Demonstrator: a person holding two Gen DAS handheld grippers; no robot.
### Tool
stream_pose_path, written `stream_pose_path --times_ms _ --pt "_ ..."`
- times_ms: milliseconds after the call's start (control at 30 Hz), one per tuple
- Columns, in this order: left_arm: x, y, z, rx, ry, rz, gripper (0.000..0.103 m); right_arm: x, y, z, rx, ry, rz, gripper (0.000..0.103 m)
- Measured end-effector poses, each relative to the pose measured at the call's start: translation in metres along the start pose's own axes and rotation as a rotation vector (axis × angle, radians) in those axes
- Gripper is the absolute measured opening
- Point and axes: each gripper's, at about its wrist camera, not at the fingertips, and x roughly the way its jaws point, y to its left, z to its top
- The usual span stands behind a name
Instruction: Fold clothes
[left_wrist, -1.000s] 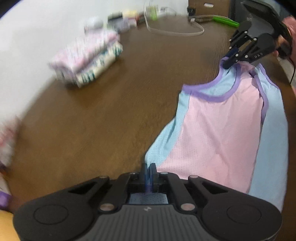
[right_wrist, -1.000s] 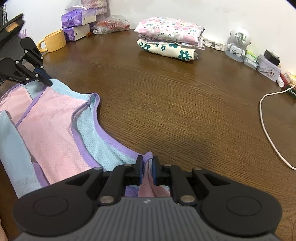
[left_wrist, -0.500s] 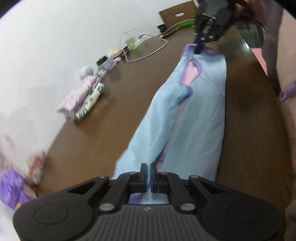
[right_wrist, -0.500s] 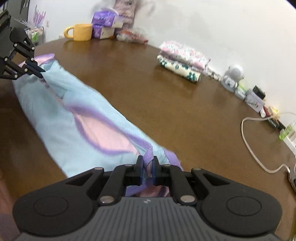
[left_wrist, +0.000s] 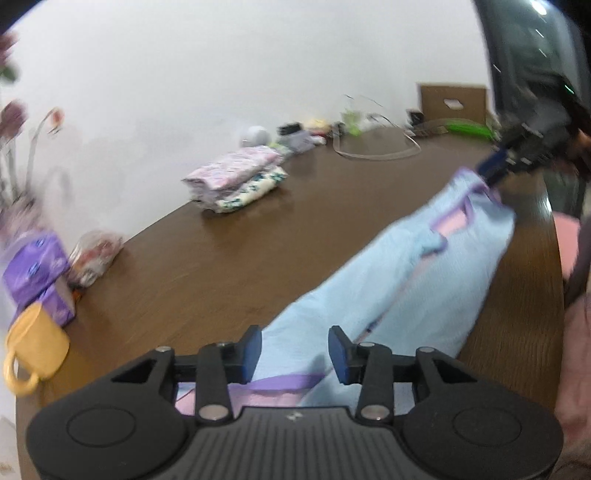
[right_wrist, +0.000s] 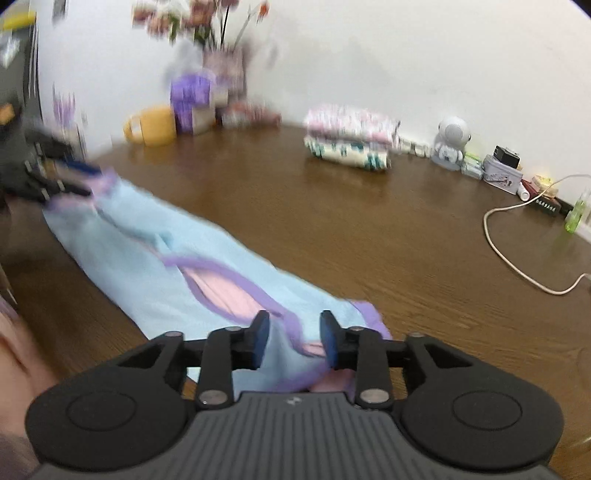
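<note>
While my left gripper (left_wrist: 294, 349) and right gripper (right_wrist: 294, 339) are both opening, pads clear of the cloth, the top (right_wrist: 159, 258) lies folded lengthwise on the table (right_wrist: 369, 229), running from six o'clock toward ten in the right view. I judge one fold done and let go; the crosswise folds remain. A finished stack (right_wrist: 349, 136) sits at one o'clock.

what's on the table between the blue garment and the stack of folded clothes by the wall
Nothing: bare brown table separates the blue garment from the folded stack. The right wrist view shows it best.
</note>
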Motion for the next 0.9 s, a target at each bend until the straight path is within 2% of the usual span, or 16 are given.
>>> stream_pose_path --times_ms 67,167,300,400,467,600,633,733,900 --pt "-0.001 0.012 -0.001 -0.081 -0.002 0.037 0.044 -0.007 0.004 0.003 0.046 -0.051 0.043 0.038" --pt "0.002 0.028 -0.002 -0.184 0.02 0.098 0.045 -0.007 0.019 0.008 0.062 -0.103 0.094 0.041" --pt "0.012 0.043 -0.008 -0.252 0.049 0.119 0.045 0.013 0.045 0.019 0.044 -0.13 0.158 0.042" --pt "0.022 0.046 -0.008 -0.267 0.05 0.081 0.041 0.041 0.061 0.032 0.052 -0.119 0.201 0.042" --pt "0.029 0.045 -0.008 -0.257 0.055 0.053 0.032 0.063 0.071 0.041 0.069 -0.101 0.195 0.042" --pt "0.042 0.039 -0.016 -0.234 0.123 0.032 0.024 0.099 0.091 0.054 0.071 -0.057 0.182 0.041" --pt "0.043 0.037 -0.02 -0.233 0.145 0.034 0.023 0.104 0.095 0.054 0.066 -0.044 0.184 0.041" --pt "0.033 0.034 -0.029 -0.232 0.146 0.048 0.024 0.113 0.102 0.049 0.043 -0.009 0.167 0.041" --pt "0.013 0.044 -0.036 -0.298 0.096 0.082 0.025 0.116 0.105 0.039 0.035 0.034 0.151 0.041"
